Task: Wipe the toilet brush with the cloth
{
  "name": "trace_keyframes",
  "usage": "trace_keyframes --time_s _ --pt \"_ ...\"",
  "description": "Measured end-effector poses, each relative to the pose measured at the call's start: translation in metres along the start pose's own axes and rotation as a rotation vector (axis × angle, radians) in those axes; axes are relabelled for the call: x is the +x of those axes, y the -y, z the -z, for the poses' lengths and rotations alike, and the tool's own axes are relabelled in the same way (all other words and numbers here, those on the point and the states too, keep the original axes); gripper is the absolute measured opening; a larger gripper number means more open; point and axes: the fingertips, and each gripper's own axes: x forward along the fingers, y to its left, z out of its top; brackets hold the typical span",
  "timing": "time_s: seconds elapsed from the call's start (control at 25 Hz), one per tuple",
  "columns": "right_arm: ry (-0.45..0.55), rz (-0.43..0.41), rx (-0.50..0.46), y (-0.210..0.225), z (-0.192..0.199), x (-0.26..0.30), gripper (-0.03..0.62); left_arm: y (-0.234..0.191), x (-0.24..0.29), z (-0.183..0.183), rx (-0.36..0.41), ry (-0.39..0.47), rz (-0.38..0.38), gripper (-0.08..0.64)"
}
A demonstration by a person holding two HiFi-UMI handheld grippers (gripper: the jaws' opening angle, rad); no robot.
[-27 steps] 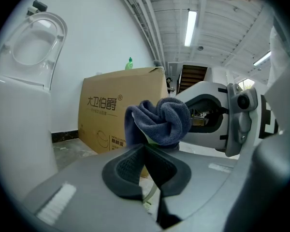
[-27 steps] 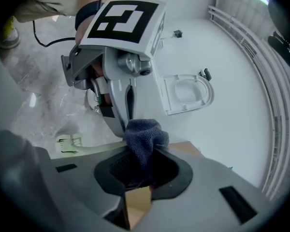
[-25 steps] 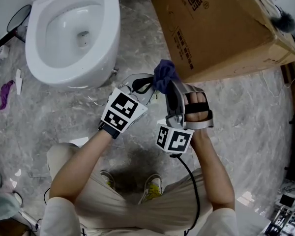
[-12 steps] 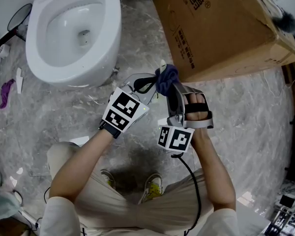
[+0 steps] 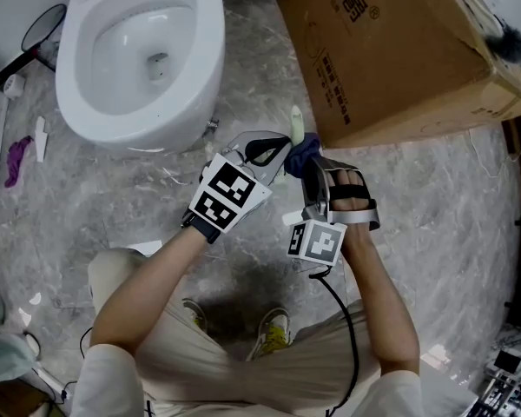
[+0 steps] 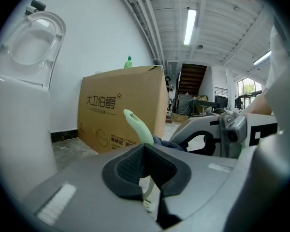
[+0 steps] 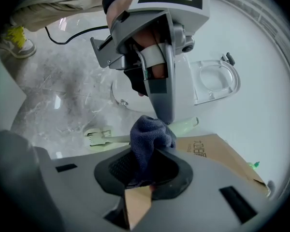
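**Asker:** What sits farthest to your left?

**Me:** A white toilet (image 5: 139,50) with its lid raised, standing on the grey marble floor (image 5: 469,215). A small purple scrap (image 5: 16,159) lies on the floor to the left of it.

**Asker:** And your left claw?

**Me:** My left claw (image 6: 146,167) is clamped on the toilet brush (image 6: 137,125), which I hold in the air in front of me, just below the bowl in the head view. The pale green handle pokes up out of the pads, and a toothed end shows beneath them.

**Asker:** Where is the cloth?

**Me:** The dark blue cloth (image 7: 150,138) is bunched up against the brush handle, just right of my left claw. My right claw (image 7: 146,173) is closed on it. The wad sticks out past the pads and lies against the handle.

**Asker:** So the two claws are close?

**Me:** Yes, their tips almost meet over the floor, ahead of my shoes (image 5: 269,328).

**Asker:** What is further right?

**Me:** A big cardboard box (image 5: 391,50) with printing on its side, standing on the floor just beyond the claws.
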Motion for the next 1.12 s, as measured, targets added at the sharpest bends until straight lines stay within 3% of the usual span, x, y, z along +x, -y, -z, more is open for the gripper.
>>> trace_keyframes --time_s 0.32,0.64,0.8,0.92,1.12 --pt "0.004 0.071 0.094 0.031 0.011 -0.003 0.074 -0.002 -0.005 -0.004 -0.003 0.011 -0.003 0.000" --pt "0.029 0.357 0.146 0.101 -0.001 -0.036 0.074 -0.009 -0.015 -0.002 0.001 0.003 -0.015 0.000" --pt "0.050 0.453 0.172 0.127 -0.012 -0.057 0.074 -0.020 -0.025 0.000 -0.013 -0.004 -0.043 0.000" --pt "0.083 0.446 0.166 0.124 -0.025 -0.064 0.074 -0.028 -0.031 -0.005 -0.015 0.008 -0.058 0.000" --pt "0.086 0.334 0.072 0.085 -0.041 -0.046 0.074 -0.041 -0.038 -0.009 -0.023 0.018 -0.090 0.000"
